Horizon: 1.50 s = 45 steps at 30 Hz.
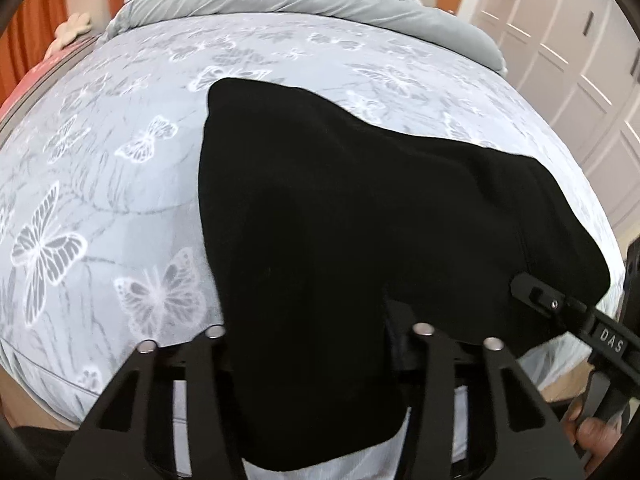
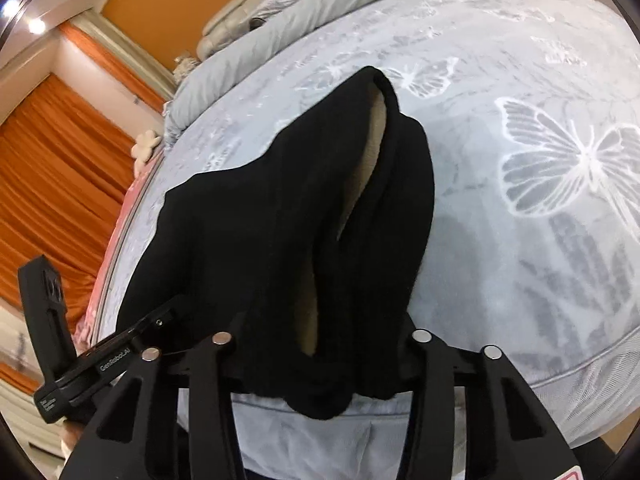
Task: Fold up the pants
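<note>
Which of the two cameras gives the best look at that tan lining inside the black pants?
The right wrist view: the waistband gapes there, exposing the tan lining of the black pants. The left wrist view shows only the pants' plain black outside, no lining.

The black pants (image 1: 360, 220) lay bunched on the butterfly-print bedsheet (image 1: 100, 184), tan fleece lining (image 2: 368, 152) showing through an opening.

pants (image 1: 340, 240): 1 | grippers: 2 | bed (image 1: 120, 184): 1 | duvet (image 1: 280, 0): 1
</note>
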Motion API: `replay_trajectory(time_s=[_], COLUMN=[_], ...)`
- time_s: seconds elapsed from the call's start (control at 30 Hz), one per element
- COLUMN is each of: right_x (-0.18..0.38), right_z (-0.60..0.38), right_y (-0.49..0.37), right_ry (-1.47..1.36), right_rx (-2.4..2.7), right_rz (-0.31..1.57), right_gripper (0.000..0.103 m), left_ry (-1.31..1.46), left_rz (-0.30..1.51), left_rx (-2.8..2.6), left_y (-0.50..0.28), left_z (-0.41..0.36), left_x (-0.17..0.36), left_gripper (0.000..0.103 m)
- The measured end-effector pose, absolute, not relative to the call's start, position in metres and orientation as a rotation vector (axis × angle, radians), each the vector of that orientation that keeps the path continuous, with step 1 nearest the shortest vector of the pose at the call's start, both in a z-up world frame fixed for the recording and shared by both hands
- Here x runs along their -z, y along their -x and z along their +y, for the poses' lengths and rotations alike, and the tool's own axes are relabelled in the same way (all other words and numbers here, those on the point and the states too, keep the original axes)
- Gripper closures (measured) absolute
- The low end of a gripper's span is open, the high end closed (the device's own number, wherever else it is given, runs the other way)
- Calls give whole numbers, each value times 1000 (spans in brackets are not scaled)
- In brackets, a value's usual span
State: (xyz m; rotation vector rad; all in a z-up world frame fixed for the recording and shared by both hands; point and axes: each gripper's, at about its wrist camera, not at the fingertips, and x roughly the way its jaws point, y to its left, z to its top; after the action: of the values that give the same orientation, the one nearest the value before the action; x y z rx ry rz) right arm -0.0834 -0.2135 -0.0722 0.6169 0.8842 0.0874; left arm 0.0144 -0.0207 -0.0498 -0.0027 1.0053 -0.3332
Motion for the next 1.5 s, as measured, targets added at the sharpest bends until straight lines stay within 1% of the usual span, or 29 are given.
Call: replay_trajectory(time_s=[0.17, 0.47, 0.53, 1.07, 1.33, 1.5], right_x=[56, 52, 49, 41, 33, 22], right_z=[-205, -191, -185, -177, -178, -181], right_y=[102, 140, 144, 159, 167, 166], right_ry=[-588, -614, -611, -586, -569, -563], right_rx=[-110, -96, -92, -108, -128, -144], right_rz=[852, 820, 814, 811, 805, 791], right_gripper=[63, 63, 63, 63, 63, 63], left_ry=[-32, -53, -44, -64, -73, -91], left_rz=[984, 972, 972, 914, 885, 842], left_rx=[358, 394, 397, 367, 359, 344], left_y=[-1, 32, 37, 84, 87, 90], left_z=[-16, -7, 6, 3, 4, 2], left_x=[39, 39, 40, 23, 17, 3], left_gripper=[63, 63, 63, 63, 63, 63])
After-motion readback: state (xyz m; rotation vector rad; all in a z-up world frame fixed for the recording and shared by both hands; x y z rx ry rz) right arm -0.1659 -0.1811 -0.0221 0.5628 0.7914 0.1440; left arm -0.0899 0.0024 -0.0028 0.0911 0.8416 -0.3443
